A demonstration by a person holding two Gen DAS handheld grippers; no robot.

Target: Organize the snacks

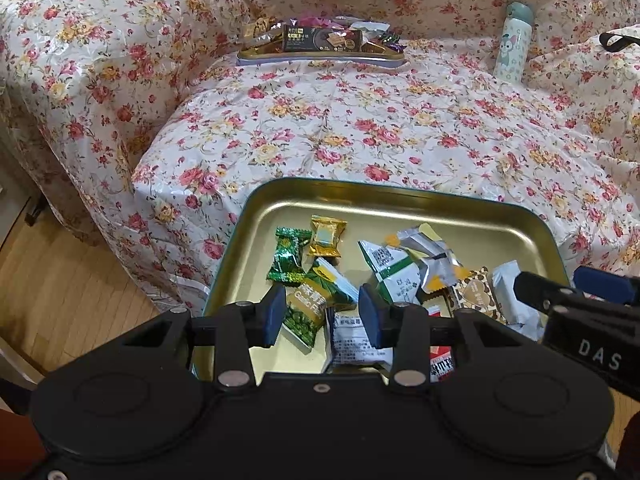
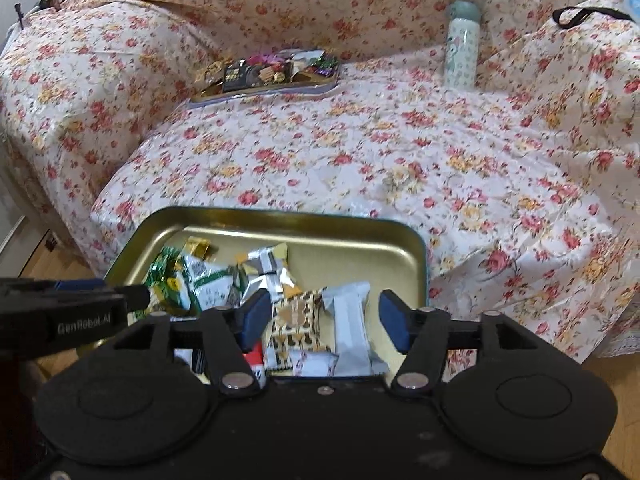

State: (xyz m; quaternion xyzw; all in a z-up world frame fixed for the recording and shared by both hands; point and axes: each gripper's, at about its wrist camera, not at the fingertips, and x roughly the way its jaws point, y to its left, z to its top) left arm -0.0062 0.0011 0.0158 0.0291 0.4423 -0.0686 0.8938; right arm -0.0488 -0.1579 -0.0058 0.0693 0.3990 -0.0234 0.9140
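Note:
A gold tin (image 1: 360,189) (image 2: 280,216) sits at the near edge of the flowered bed and holds several wrapped snacks. My left gripper (image 1: 321,318) hovers over its near left part, open, with a green pea packet (image 1: 316,304) lying below between the fingers. My right gripper (image 2: 325,322) is open over the near right part. A white packet (image 2: 352,320) and a brown spotted packet (image 2: 296,320) lie in the tin between its pads, untouched. Each gripper's finger shows in the other's view: the right finger (image 1: 536,286) and the left finger (image 2: 134,298).
A second flat tray (image 1: 320,57) (image 2: 264,89) heaped with snacks lies at the back of the bed. A pale green bottle (image 1: 514,40) (image 2: 462,48) stands at the back right, near a black strap (image 1: 616,42) (image 2: 588,14). Wooden floor (image 1: 60,280) lies left.

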